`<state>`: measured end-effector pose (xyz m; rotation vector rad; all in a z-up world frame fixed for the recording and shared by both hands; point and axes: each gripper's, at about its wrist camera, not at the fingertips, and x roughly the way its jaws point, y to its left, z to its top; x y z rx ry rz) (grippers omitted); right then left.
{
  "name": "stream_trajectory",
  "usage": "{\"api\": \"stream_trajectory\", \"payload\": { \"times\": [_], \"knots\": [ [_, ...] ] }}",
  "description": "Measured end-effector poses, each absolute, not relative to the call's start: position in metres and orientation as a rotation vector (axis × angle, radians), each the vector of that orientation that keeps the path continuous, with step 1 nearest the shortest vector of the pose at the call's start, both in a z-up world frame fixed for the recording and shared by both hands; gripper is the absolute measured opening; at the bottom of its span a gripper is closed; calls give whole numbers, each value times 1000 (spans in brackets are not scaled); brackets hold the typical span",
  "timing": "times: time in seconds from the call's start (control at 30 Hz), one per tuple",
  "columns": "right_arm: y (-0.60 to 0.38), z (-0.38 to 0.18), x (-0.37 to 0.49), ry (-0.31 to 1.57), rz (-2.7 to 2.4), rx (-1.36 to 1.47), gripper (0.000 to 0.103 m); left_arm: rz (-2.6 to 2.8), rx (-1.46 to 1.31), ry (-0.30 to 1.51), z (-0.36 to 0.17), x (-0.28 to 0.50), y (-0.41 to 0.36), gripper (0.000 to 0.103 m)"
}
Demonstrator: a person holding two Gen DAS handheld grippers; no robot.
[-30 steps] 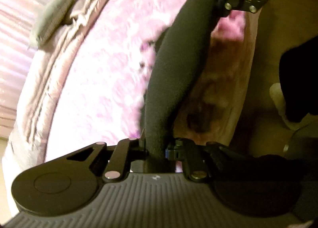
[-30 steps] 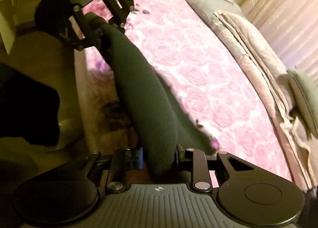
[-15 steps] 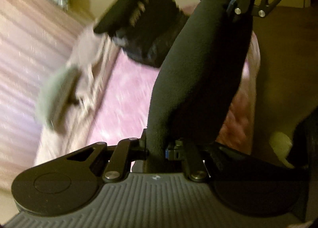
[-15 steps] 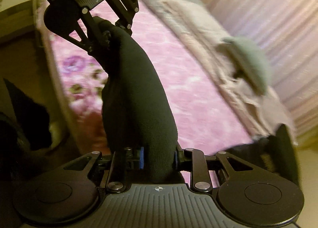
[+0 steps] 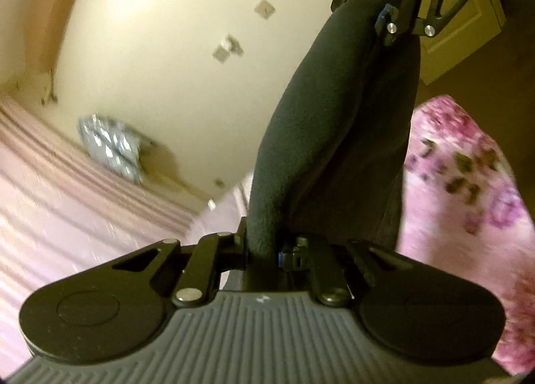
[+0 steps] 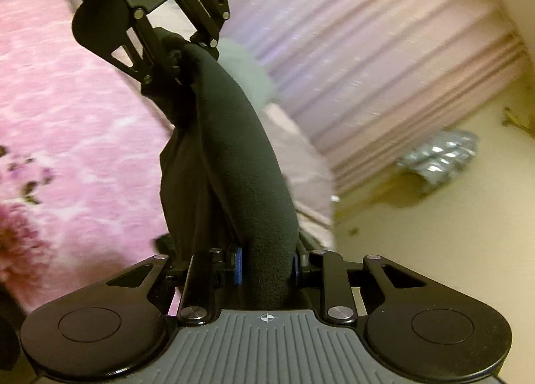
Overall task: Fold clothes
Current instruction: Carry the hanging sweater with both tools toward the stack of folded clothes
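Observation:
A dark fleece garment [image 5: 334, 116] is stretched in the air between my two grippers. My left gripper [image 5: 264, 250] is shut on one end of it; the right gripper [image 5: 378, 9] shows at the top of the left wrist view, clamped on the other end. In the right wrist view the garment [image 6: 240, 166] runs from my right gripper [image 6: 267, 267], shut on it, up to the left gripper [image 6: 174, 59]. Loose folds of it hang below the taut edge. The bed with a pink rose cover [image 6: 67, 116] lies beneath.
A pink striped curtain [image 6: 367, 49] hangs beyond the bed. A cream wall [image 5: 167, 32] has small switch plates. A silvery object [image 6: 438, 156] is by the wall near the curtain. A grey-green cushion [image 6: 244, 69] sits behind the garment. A pale door [image 5: 468, 32] is at the upper right.
Both grippers have lifted and tilted up with the garment held between them; the views have swung from the bed surface to the wall and curtain. Both grips stay shut.

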<state>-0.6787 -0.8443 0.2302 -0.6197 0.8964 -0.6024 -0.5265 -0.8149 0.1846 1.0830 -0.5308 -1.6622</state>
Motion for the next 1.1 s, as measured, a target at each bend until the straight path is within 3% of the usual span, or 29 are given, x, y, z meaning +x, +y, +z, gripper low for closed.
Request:
{"api": "stream_trajectory", "payload": {
  "times": [0.23,0.57,0.67,0.9,1.1],
  "knots": [
    [-938,270,-689,860,-648,-674,26,-1637,1025,-561,215,-535,-922,13],
    [-1121,257,-690,772,-567,-799,26,-1435,1009,-551,227,-548,-1075,13],
    [-1136,206,-698,776,-520,-809,26,-1423,1017,-493,191,-551,-1097,12],
    [-1145,69,-718,916,-341,-788,26,-1523,1292,-278,6,-580,-1098,13],
    [-1136,56,-736,907,-355,-769,30,-1492,1252,-254,-8,-584,-1090,18]
  ]
}}
